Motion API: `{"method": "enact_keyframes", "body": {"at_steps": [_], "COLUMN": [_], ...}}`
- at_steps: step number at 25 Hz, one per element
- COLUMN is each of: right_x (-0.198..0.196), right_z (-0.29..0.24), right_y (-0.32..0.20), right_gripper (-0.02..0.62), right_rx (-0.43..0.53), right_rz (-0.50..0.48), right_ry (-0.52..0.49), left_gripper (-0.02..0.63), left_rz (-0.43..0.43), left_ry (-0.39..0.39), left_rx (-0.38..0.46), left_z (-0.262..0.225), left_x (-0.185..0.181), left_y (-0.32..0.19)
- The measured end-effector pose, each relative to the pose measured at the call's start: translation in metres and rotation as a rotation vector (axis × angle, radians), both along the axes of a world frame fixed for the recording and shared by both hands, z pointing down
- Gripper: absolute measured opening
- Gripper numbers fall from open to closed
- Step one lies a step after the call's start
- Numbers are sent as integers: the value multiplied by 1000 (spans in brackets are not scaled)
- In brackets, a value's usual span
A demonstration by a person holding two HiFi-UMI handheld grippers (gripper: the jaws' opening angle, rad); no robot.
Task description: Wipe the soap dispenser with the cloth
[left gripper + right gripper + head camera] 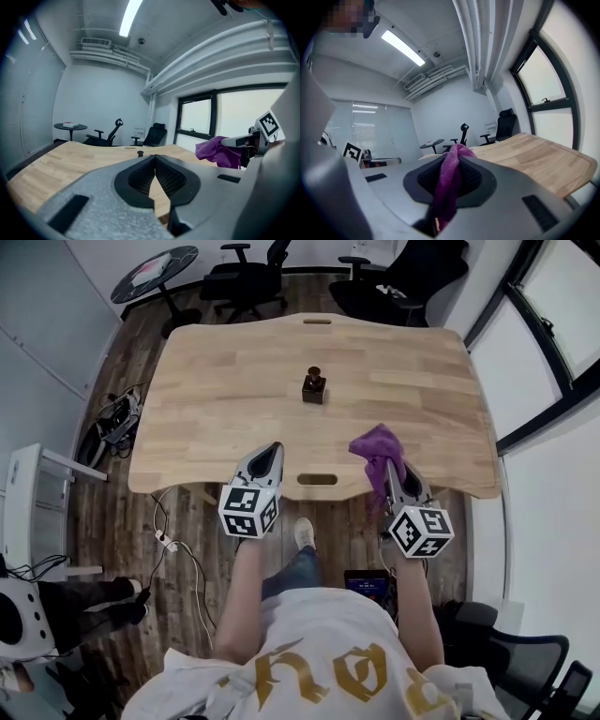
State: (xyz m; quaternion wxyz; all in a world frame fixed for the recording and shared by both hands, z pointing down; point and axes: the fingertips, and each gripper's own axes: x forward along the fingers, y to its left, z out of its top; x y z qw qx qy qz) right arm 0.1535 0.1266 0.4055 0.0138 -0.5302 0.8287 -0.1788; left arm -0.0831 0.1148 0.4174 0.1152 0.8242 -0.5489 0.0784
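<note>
A small dark soap dispenser [314, 385] stands upright near the middle of the wooden table [225, 409]; in the left gripper view the dispenser [140, 153] is a tiny shape far beyond the jaws. My right gripper [388, 465] is shut on a purple cloth [377, 446], which bunches over the table's near edge; the cloth [449, 185] runs between its jaws. My left gripper [276, 448] is shut and empty, its tips [154, 157] touching, just over the near edge. From there I also see the purple cloth [217, 151] at the right.
Black office chairs [246, 276] and a small round table [153, 271] stand beyond the far edge. Cables and a power strip [165, 541] lie on the floor at the left. Windows [548, 324] line the right side. The table has a handle slot [317, 479] at its near edge.
</note>
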Motion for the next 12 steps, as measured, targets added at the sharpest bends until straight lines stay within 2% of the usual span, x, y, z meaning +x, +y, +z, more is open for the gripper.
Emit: {"method": "enact_keyframes", "body": {"at_steps": [8, 12], "right_x": [-26, -36], "right_z": [7, 19], "right_y": [-119, -162], "right_gripper": [52, 52], "right_rx": [-40, -66], "right_rz": [12, 27], "right_ry": [16, 16], "left_gripper": [9, 9], "left_rz": [40, 59], "left_ry": [13, 17], "left_rx": [-42, -57], "left_z": [11, 20], "left_x": [-20, -30], "left_y": [-127, -176]}}
